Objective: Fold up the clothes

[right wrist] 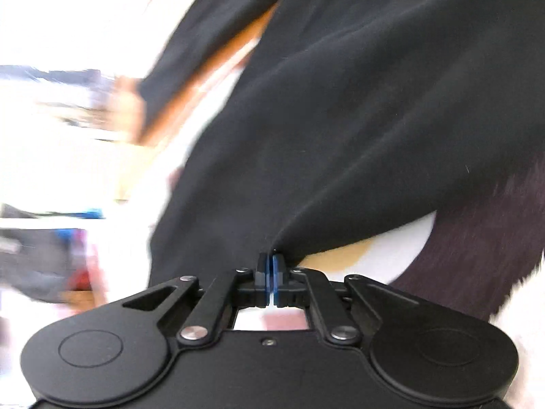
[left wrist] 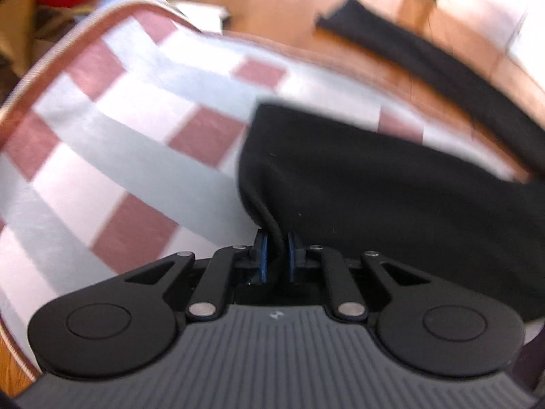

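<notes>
Left gripper (left wrist: 277, 250) clenched on a bunched edge of the black garment (left wrist: 391, 204), cloth pinched betw. its blue pads (left wrist: 261, 255). Garment lies partly on the checked red/white cloth (left wrist: 136, 143), rest trailing over the wood floor (left wrist: 282, 3). Right gripper (right wrist: 271, 272) also clamped tight, garment (right wrist: 357, 102) edge caught at its tips. Bkgd on that side too blurred to read.

Left gripper (left wrist: 277, 243) pitches steeply downward with its blue pads (left wrist: 261, 255) clamped on a fold of black garment (left wrist: 374, 197) running toward 12 o'clock, while right gripper (right wrist: 271, 269) pinches the same cloth, jaws nearly touching.
</notes>
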Available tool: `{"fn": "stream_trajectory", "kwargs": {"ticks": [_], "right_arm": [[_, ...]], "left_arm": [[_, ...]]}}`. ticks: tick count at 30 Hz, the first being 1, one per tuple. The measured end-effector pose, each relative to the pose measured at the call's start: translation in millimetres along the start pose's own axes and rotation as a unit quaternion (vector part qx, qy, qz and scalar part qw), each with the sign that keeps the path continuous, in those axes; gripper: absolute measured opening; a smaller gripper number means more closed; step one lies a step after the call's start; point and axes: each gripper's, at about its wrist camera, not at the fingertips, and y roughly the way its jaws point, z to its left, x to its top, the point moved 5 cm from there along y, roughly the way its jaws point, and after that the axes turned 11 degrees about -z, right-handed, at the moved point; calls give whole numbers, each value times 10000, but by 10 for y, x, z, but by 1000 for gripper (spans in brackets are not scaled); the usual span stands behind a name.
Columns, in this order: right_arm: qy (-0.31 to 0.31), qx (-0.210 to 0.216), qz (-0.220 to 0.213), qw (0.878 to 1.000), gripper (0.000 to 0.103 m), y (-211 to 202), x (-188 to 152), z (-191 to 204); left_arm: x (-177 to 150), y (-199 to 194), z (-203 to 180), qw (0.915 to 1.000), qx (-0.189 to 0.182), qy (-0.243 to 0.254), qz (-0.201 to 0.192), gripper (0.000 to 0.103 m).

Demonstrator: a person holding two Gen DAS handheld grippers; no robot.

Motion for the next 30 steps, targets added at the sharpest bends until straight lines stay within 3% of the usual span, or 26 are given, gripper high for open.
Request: {"fn": "stream_trajectory", "kwargs": {"ticks": [2,6,8,11,14,15,16,17,19,23,28,30], "right_arm": [[-186,32,178,9997,4,-87,-41,-45],[-1412,-1138,374,9827,4,133,-214,77],[-1772,-1249,360,9755,4,117,-245,173],[-2185,-1154,162,9688,5,-65,-205,333],[-2448,-726,-214,9666,9,-379,-14,489],[-2496,-650,-473,9650,21,-514,105,509],[-2522,-592,-748,9629,32,-651,225,521],[-2413,-658,-1135,9615,50,-801,357,474],[-2110,-711,-1699,9600,51,-1096,584,322],[-1576,-838,-2321,9562,51,-1477,813,-63],[-1797,-1500,-2833,9300,51,-1793,843,-400],[-1945,-1716,-2966,9191,51,-1891,803,-490]], "left_arm": [[-30,-142,33,9999,148,1,-12,9],[-326,76,68,9930,833,365,752,5],[-356,106,97,9921,813,104,948,5],[-184,-35,-27,9960,553,-48,694,7],[110,-181,-396,9987,279,250,335,11],[215,-230,-563,9991,150,346,202,13],[304,-275,-772,9991,-2,424,88,25],[377,-314,-987,9987,-148,494,-6,39],[472,-345,-1482,9961,-529,697,-118,46],[449,-254,-2540,9832,-1423,1137,-86,50],[124,55,-3403,9713,-1966,1319,-223,51],[-94,214,-3546,9696,-2175,1117,27,51]]}}
